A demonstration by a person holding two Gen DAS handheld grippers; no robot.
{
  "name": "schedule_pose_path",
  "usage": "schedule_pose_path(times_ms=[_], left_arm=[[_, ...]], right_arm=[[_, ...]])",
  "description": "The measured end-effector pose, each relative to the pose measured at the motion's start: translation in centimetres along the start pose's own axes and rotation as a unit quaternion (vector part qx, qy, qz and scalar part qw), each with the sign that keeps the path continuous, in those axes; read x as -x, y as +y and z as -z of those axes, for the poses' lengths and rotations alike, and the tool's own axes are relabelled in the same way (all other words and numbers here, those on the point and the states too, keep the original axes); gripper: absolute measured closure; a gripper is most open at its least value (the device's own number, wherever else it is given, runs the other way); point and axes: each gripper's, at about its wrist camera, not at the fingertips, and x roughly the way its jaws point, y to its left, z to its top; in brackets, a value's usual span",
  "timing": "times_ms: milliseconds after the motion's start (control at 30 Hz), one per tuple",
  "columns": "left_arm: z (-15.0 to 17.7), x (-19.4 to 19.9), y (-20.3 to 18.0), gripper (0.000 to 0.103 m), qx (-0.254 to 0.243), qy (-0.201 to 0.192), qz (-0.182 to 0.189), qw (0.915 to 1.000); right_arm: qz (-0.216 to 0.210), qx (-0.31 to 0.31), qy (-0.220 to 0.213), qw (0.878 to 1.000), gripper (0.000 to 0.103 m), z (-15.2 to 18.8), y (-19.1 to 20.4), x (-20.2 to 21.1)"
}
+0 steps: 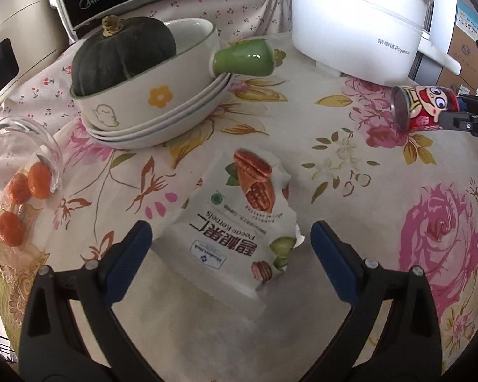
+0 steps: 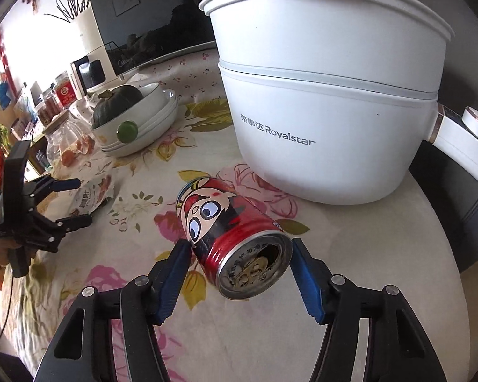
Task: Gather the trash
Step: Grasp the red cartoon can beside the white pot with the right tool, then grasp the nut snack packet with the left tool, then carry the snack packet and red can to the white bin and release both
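Trash: red cartoon-print drink can (image 2: 231, 242) lying near tabletop's right edge between right gripper (image 2: 239, 273) fingers — parted, not clamped; white pecan-kernel bag (image 1: 242, 222) mid-tabletop under spread left gripper (image 1: 231, 251). Pre-grasp — next, close.

Daylight is flooding in from the far left of the right wrist view, blowing out the window area (image 2: 38, 41) to plain white. The white cooker (image 2: 318, 111) is showing soft, even shading, and the dark screen (image 2: 149, 28) behind it is carrying dim reflections. A small highlight is glinting on the green handle (image 1: 248, 57). Soft shadows are lying just beside the snack bag (image 1: 239, 222) on the floral tablecloth (image 1: 350, 191). Fisheye bending is curving straight edges, and black corners are ringing both views. Focus is holding sharp near the centre, softening slightly toward the edges.
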Motion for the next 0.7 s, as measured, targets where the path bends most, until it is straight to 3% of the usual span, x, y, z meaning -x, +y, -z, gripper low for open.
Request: schedule_pose_path(times_ms=[67, 167, 400, 700], left_arm=[[-0.1, -0.2, -0.1, 0.013, 0.001, 0.008, 0.008, 0.9999], [0.1, 0.3, -0.1, 0.033, 0.019, 0.006, 0.015, 0.9997], [2.0, 3.3, -0.8, 0.049, 0.058, 0.008, 0.035, 0.9976], [6.3, 8.0, -4.1, 0.075, 0.071, 0.026, 0.059, 0.9954]], right_arm=[[0.006, 0.007, 0.004, 1.0, 0.039, 0.5, 0.3, 0.7], [0.015, 0.009, 0.013, 1.0, 0.039, 1.6, 0.5, 1.7], [0.028, 0.002, 0.027, 0.999, 0.039, 4.7, 1.1, 5.5], [0.053, -0.024, 0.031, 0.998, 0.044, 7.5, 2.2, 11.2]])
